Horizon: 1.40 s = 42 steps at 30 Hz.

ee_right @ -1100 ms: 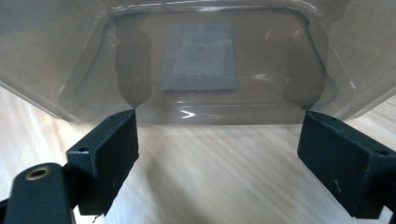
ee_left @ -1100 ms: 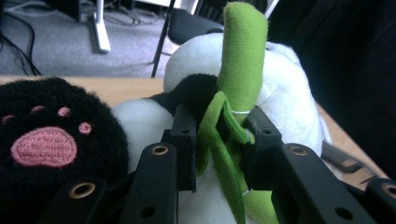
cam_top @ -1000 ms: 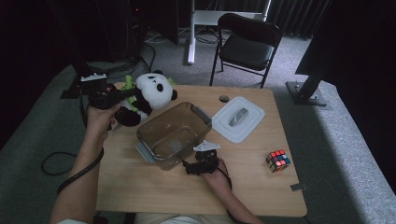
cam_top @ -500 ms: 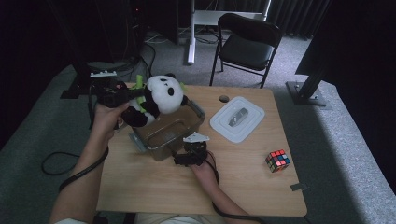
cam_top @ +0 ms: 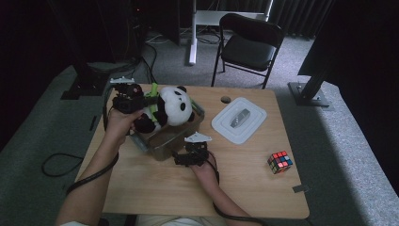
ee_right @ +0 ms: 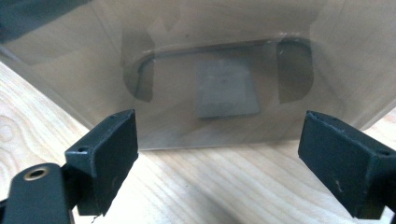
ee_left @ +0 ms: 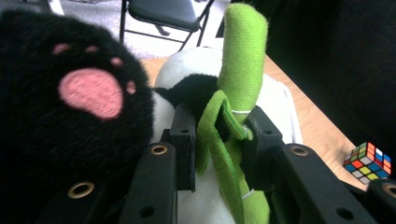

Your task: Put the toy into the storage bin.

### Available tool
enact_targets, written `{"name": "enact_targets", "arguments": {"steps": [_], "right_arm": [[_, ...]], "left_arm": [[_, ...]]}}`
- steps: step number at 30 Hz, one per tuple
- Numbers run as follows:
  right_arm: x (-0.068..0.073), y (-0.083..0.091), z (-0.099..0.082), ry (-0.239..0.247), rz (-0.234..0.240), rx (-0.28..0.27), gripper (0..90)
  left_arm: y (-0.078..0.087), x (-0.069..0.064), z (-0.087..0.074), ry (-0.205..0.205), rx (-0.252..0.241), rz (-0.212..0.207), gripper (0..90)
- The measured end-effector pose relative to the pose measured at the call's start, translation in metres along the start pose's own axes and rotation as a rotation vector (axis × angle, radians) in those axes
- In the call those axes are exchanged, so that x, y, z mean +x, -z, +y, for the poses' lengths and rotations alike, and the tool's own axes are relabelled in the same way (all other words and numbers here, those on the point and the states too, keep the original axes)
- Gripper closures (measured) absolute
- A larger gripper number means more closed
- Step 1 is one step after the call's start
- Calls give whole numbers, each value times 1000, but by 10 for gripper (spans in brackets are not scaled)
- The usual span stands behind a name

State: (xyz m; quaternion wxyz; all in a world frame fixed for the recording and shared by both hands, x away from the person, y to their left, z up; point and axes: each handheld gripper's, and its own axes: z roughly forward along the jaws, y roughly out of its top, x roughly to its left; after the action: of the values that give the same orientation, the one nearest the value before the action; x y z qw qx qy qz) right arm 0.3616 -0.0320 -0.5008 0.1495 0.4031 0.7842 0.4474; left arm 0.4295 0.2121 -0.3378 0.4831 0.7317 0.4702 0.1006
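A black-and-white panda plush (cam_top: 171,109) with a green bamboo stalk (cam_top: 153,89) hangs over the left end of a clear plastic container (cam_top: 190,129). My left gripper (cam_top: 143,98) is shut on that stalk. In the left gripper view both jaws pinch the green felt (ee_left: 240,70) at my left gripper (ee_left: 219,135), with the panda's black paw (ee_left: 70,130) close at the left. My right gripper (cam_top: 181,157) sits at the container's near side. In the right gripper view it (ee_right: 219,154) stands open, with the container's clear wall (ee_right: 224,60) just ahead and untouched.
A white lid (cam_top: 239,120) lies to the right of the container. A colour cube (cam_top: 280,162) sits near the right edge of the wooden table (cam_top: 244,193) and also shows as the cube (ee_left: 368,161). A black folding chair (cam_top: 247,44) stands beyond the table.
My left gripper has carried the panda to the right, from beside the container to over its left end. My right gripper has slid a little left along the container's near side.
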Motion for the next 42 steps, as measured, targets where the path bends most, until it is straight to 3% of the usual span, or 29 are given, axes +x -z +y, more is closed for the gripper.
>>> {"name": "enact_targets", "arguments": {"steps": [5,8,14,16,19,23,24,26,29,32,33,36,38,40,42], "right_arm": [[0,0,5,-3,4,-20,116],[2,0,6,8,4,-24,116],[0,1,5,-5,14,-25,116],[0,1,4,-1,21,-23,117],[1,2,3,9,26,-23,117],[1,2,3,18,26,-19,117],[1,2,3,19,26,-19,117],[1,1,3,19,26,-17,117],[1,2,3,17,29,-20,117],[0,4,3,32,26,-23,117],[0,4,3,32,26,-23,117],[-2,5,5,25,26,-25,117],[-3,6,5,24,17,-26,117],[-6,7,3,18,31,-28,117],[-7,6,2,20,21,-24,117]], "left_arm": [[-9,-6,-3,-10,48,-8,688],[-17,-9,-5,-40,96,-11,680],[-21,-17,-9,-51,108,-27,674],[-17,-13,-10,16,45,-41,677],[-5,-10,-6,57,-37,-24,678],[-2,-6,-4,126,-54,-71,676],[-4,-3,-6,177,-65,-93,676],[-6,-3,-9,185,-78,-85,676],[-13,-8,-14,123,-37,-48,668],[-11,-18,-17,32,-4,-32,631],[-10,-21,-19,19,2,-20,631],[-11,-25,-24,-107,112,-6,619],[-16,-22,-30,-162,191,4,559],[-17,-13,-34,-110,170,-21,515],[-18,-5,-37,-86,155,-53,506]]}}
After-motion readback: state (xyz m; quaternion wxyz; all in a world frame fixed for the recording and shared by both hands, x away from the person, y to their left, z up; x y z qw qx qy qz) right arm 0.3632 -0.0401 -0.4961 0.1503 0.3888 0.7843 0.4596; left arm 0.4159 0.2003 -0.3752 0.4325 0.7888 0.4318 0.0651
